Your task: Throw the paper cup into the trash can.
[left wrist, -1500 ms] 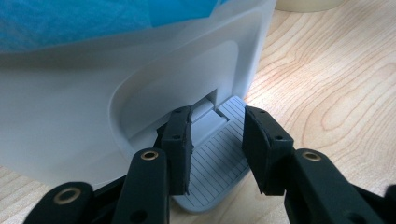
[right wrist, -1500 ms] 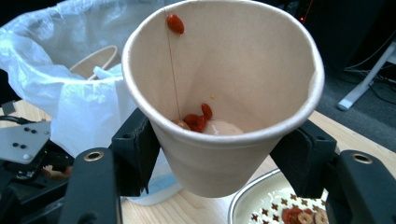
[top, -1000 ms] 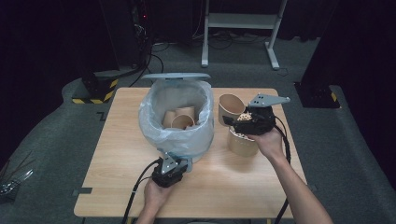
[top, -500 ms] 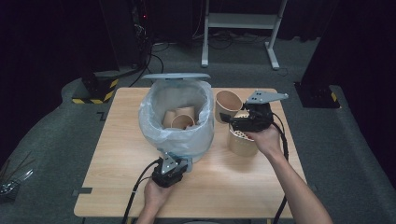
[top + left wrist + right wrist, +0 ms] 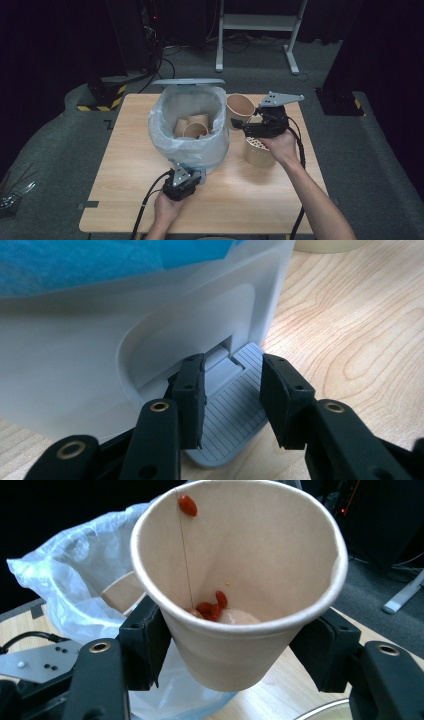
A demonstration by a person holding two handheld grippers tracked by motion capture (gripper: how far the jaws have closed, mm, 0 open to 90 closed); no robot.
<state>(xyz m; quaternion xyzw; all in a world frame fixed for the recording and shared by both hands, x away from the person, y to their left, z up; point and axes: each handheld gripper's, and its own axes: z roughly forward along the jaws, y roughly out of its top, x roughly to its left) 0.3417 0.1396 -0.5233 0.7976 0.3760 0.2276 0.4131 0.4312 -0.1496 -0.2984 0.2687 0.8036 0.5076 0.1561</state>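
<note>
Right gripper clamps a paper cup mid-frame beside the bin, ready to dump it. Left gripper, jaws apart, presses the pedal, probably keeping the lid up.

High overhead; two close claw-mounted views.

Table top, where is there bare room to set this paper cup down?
The widest bare patch of the table lies left of the bin, out to the left edge. A second runs along the near edge, between the left gripper and the person's right forearm. It is crowded right of the bin, around the bowl.
</note>
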